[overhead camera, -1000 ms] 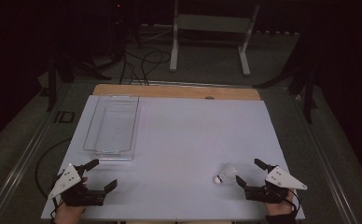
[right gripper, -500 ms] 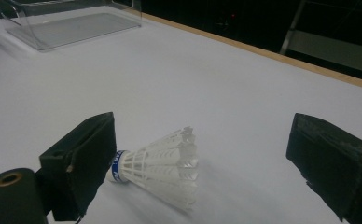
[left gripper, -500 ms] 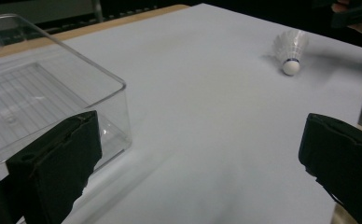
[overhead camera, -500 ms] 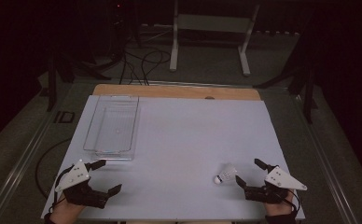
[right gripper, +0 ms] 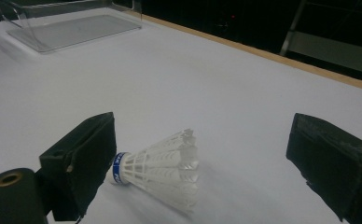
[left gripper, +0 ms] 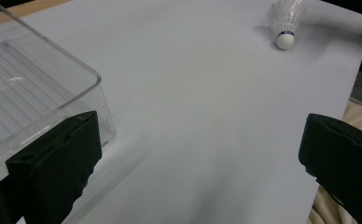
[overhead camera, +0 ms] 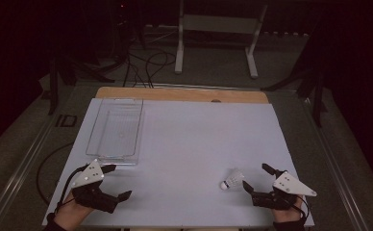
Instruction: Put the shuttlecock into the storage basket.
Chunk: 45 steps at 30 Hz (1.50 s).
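A white shuttlecock (overhead camera: 232, 179) lies on its side on the white table (overhead camera: 194, 139), near the front right. My right gripper (overhead camera: 257, 177) is open just to its right, pointing at it. In the right gripper view the shuttlecock (right gripper: 165, 168) lies between the two jaws, with its cork end close to the left one; whether they touch is unclear. My left gripper (overhead camera: 117, 182) is open at the front left with nothing between its jaws. In the left gripper view the shuttlecock (left gripper: 286, 21) lies far off.
A clear plastic tray (overhead camera: 117, 130) stands empty at the left of the table, just beyond the left gripper. Its near corner (left gripper: 30, 84) sits close to the left jaw. A wooden strip (overhead camera: 180, 94) runs along the far edge, with metal stands and cables beyond.
My left gripper has shifted a little to the right and turned toward the middle of the table. The right gripper and the shuttlecock have stayed put.
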Each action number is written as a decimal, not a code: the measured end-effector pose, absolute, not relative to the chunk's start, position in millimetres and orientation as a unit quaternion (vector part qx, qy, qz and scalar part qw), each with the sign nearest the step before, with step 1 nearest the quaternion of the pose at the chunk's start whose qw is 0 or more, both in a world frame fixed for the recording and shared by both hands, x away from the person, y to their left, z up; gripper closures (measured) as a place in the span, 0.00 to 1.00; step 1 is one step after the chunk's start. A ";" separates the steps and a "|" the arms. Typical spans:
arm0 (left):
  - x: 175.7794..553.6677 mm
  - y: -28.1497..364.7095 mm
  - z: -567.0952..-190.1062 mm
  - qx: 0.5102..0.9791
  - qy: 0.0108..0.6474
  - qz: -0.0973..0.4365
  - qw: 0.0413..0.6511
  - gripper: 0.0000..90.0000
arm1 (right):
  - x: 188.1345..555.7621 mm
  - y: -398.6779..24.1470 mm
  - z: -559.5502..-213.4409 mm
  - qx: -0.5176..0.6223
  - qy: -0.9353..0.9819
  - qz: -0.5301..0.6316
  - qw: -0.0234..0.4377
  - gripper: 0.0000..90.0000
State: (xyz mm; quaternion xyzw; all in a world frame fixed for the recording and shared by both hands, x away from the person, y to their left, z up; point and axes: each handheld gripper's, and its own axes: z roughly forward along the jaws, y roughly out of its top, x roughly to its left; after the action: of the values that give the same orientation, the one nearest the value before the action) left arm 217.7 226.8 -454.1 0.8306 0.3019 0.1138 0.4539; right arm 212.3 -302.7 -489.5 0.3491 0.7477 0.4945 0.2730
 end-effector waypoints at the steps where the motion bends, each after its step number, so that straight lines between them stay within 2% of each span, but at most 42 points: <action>1: 217.7 226.8 -454.1 0.831 0.302 0.114 0.454 0.00 | 212.3 -302.8 -489.5 0.349 0.748 0.495 0.272 0.09; 36: 230.7 171.6 -445.4 0.900 0.265 0.082 0.335 0.00 | 212.5 -302.0 -489.3 0.348 0.751 0.492 0.271 0.10; 45: 232.4 156.0 -445.8 0.907 0.251 0.077 0.329 0.00 | 212.6 -301.6 -489.5 0.348 0.751 0.492 0.269 0.10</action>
State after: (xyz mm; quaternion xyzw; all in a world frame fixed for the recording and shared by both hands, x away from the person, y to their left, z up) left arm 232.4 156.0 -445.8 0.9070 0.2515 0.0774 0.3288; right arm 212.6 -301.6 -489.5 0.3485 0.7509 0.4921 0.2694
